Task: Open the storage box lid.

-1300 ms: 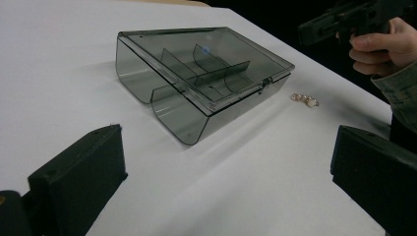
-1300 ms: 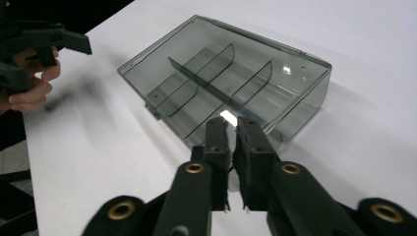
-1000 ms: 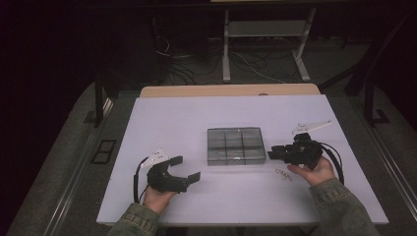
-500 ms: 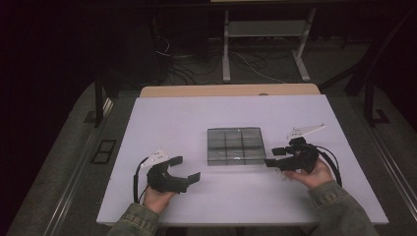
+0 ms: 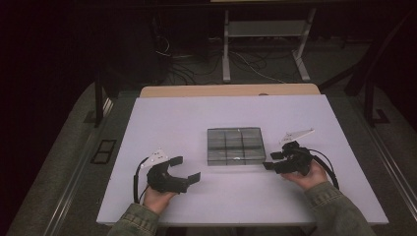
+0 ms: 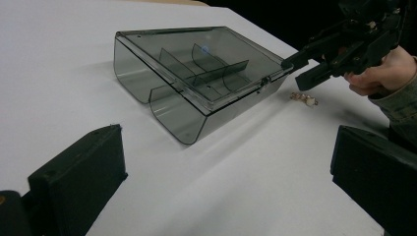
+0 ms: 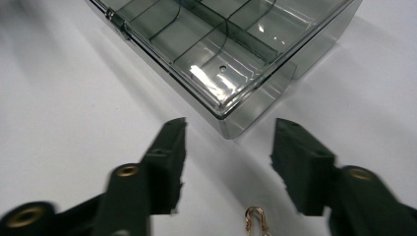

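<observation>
Right hand-held gripper [image 7: 226,162], jaws apart and empty, sits just beside the closed box [image 5: 235,145], a small clasp [image 7: 255,216] lying between them. Left hand-held gripper [image 5: 189,169] rests released nearby. Nothing is grasped yet; the lid is still shut.

Light: dim room, lit white counter [image 5: 172,123], surroundings near black.
Glare: bright spots on the clear box [image 7: 221,54] lid.
Blur: near jaws soft beside the box.

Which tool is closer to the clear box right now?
The right tool: its open jaws point at the near right corner of the clear box. The left tool sits farther back.
</observation>
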The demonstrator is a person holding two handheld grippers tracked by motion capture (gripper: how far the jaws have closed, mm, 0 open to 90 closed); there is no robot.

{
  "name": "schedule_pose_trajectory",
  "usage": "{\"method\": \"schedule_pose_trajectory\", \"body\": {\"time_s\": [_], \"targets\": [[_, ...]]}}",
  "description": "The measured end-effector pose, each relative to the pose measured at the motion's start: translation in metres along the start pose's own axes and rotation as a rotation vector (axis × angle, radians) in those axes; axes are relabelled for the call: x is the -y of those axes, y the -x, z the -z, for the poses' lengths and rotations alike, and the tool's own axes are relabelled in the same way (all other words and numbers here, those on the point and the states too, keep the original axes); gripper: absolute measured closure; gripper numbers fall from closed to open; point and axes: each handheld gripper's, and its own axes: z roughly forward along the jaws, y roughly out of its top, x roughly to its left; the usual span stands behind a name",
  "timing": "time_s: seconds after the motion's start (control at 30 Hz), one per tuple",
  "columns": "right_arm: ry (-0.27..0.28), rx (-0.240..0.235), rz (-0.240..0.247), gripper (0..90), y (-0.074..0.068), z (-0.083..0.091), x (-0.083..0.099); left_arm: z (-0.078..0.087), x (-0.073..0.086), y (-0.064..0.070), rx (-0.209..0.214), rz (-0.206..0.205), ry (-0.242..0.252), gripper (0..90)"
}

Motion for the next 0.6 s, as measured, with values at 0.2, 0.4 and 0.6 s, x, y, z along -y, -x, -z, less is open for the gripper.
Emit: {"method": "schedule_pose_trajectory", "body": {"time_s": [0.2,0.4,0.6], "targets": [[0.009,-0.009,0.008,63.6,-0.0003,0.0002,0.0008,-0.0001,0.0,0.0,0.0,-0.002,-0.002,0.0],[0.02,-0.021,0.005,70.7,0.0006,-0.0007,0.0019,0.0,0.0,-0.0003,-0.001,-0.003,-0.003,0.0],[0.045,-0.021,-0.014,74.4,0.0021,0.0013,0.002,-0.0006,0.0001,-0.0005,0.0,-0.004,-0.005,0.0]]}}
